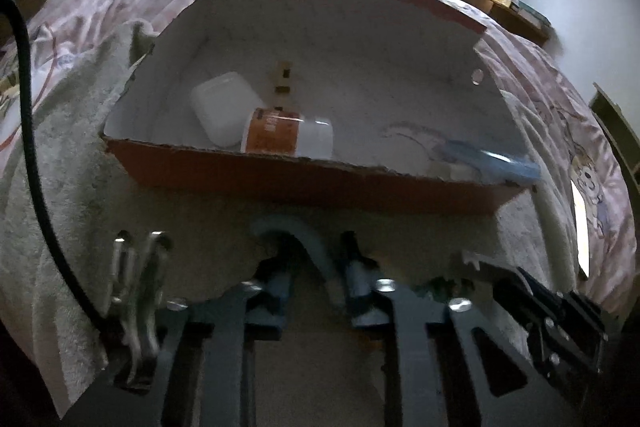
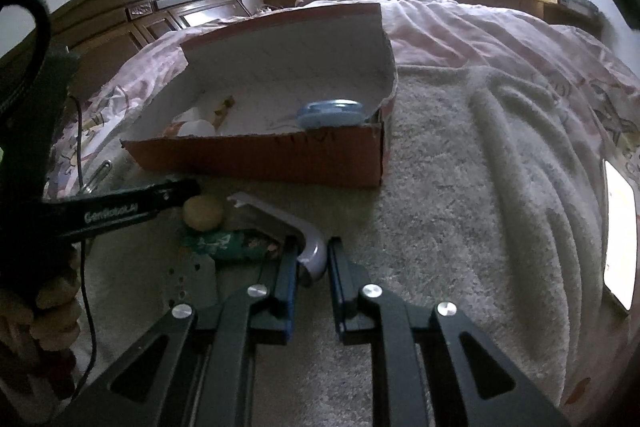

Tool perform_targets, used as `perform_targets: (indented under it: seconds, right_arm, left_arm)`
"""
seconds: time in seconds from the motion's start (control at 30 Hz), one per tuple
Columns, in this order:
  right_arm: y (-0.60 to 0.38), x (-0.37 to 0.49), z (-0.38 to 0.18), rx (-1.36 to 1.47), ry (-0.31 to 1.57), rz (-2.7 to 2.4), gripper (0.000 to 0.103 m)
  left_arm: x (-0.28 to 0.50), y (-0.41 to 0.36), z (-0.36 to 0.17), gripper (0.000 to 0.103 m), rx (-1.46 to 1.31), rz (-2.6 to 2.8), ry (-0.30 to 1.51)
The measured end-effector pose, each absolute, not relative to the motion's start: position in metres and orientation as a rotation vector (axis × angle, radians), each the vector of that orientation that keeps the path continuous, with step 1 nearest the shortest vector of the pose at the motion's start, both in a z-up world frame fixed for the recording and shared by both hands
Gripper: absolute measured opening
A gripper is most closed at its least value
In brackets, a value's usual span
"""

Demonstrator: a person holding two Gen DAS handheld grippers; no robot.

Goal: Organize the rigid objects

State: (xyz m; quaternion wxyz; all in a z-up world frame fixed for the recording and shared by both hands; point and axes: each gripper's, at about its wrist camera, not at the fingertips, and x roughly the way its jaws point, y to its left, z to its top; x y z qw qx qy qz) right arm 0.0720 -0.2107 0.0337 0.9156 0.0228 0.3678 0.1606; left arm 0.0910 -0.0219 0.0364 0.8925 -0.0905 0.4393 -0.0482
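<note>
Right wrist | right tool [image 2: 313,254] clenched on curved white piece [image 2: 280,223] | box [image 2: 280,159] just beyond

You have a bed [image 2: 460,27] in front of you, covered by a pink patterned quilt [image 2: 520,39] that lies rumpled toward the window. Over the near part of the quilt a pale shaggy blanket [image 2: 460,187] is spread, ridged into folds on your right. On that blanket sits an open red cardboard box [image 2: 260,159], its lid standing up behind it. In front of the box, directly on the blanket, you see a curved white plastic piece [image 2: 280,219], a round yellowish ball [image 2: 203,211] just beside its left end, a green patterned packet [image 2: 228,243] below them, and metal tongs [image 1: 136,279] further left.
</note>
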Motion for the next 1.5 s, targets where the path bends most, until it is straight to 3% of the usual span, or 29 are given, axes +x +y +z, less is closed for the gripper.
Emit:
perform_targets:
  seconds: [0.1,0.6,1.5]
  right_arm:
    - [-0.212,0.070,0.034,0.050,0.753,0.335,0.015]
    - [-0.208,0.058,0.052,0.046,0.719,0.363,0.015]
    - [-0.195,0.152,0.084,0.054,0.666,0.299,0.015]
  left_arm:
    - [0.082,-0.020,0.039,0.010,-0.166,-0.115,0.899]
    - [0.049,-0.008,0.078,0.010,-0.137,-0.160,0.780]
    - [0.139,-0.002,0.088,0.010,-0.074,-0.097,0.762]
